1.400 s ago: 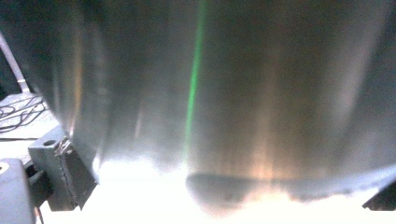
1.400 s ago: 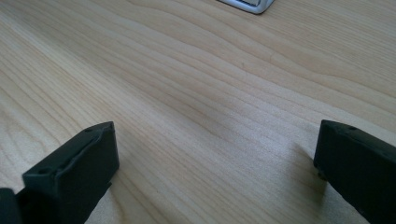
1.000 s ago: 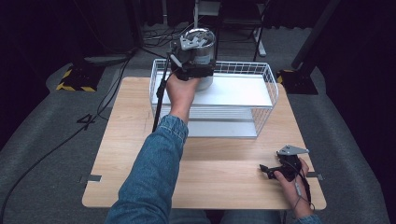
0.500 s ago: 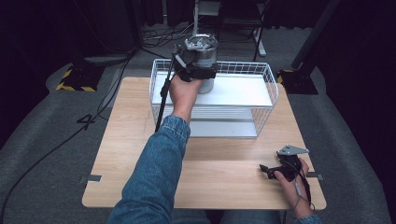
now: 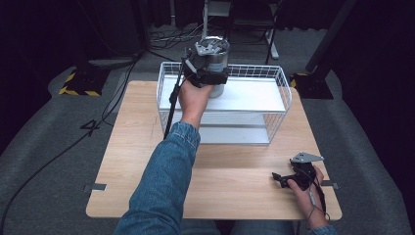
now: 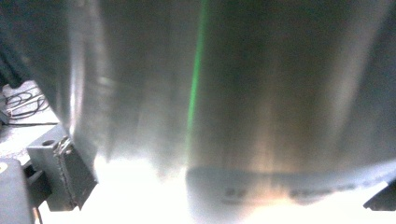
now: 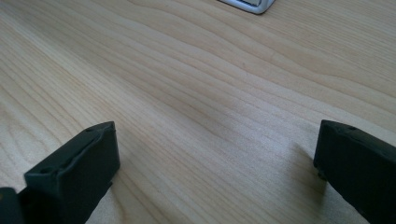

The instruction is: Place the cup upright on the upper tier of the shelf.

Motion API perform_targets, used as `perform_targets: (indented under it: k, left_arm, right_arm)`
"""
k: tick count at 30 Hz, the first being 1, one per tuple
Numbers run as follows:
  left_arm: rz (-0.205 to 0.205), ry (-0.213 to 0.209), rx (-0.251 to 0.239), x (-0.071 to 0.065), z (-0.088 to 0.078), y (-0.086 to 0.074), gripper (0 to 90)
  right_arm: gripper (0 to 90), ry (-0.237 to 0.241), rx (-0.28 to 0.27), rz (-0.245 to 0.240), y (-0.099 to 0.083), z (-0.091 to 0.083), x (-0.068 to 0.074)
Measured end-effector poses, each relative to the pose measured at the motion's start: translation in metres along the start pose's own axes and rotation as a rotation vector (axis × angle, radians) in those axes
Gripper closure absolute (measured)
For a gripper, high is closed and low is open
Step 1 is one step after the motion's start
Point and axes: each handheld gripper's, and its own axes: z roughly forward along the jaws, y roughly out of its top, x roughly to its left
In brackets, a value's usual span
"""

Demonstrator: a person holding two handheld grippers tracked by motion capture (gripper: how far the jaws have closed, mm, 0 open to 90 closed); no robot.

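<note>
A shiny steel canister (image 5: pixel 218 51) stands upright at the back left of the white shelf (image 5: pixel 252 95) of a wire rack (image 5: pixel 285 92). My left gripper (image 5: pixel 211 77) is shut on the canister's side, with the hand behind it. In the left gripper view the brushed metal wall of the canister (image 6: pixel 243 93) sits very close, its base just above the bright shelf; I cannot tell whether it touches. My right gripper (image 5: pixel 280 178) rests low on the wooden table (image 5: pixel 230 171) at the front right. It is open, with bare wood between its fingers (image 7: pixel 77 163).
The rack has a lower white shelf (image 5: pixel 235 134) and stands at the back middle of the table. A black pole (image 5: pixel 172 100) leans by the rack's left side. Cables and a stand base lie on the floor behind.
My left gripper has carried the canister slightly right and down toward the rack's upper shelf. The right gripper has stayed in place.
</note>
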Motion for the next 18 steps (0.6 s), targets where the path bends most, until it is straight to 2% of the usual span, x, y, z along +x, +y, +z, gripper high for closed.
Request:
perform_targets:
  k: [5,6,10,13,18]
  left_arm:
    - [-0.002,-0.003,-0.009,0.0005,0.0006,-0.0011,3.0]
    - [0.002,0.003,-0.009,0.0006,0.0006,-0.0011,0.0]
    - [0.035,0.017,-0.045,-0.0001,-0.0004,-0.004,0.0]
    - [0.045,0.024,-0.058,-0.001,-0.0015,-0.0053,0.0]
    - [0.043,0.022,-0.069,-0.0005,-0.0058,-0.0059,0.0]
  right_arm:
    - [0.7,0.0,0.0,-0.001,0.0,0.0,-0.0001]
    - [0.7,0.0,0.0,0.0,0.0,0.0,0.0]
    - [0.7,0.001,0.0,0.0,0.0,0.0,-0.0001]
    - [0.7,0.001,0.0,-0.001,0.0,0.0,-0.0001]
    - [0.7,0.001,0.0,-0.001,0.0001,0.0,-0.0002]
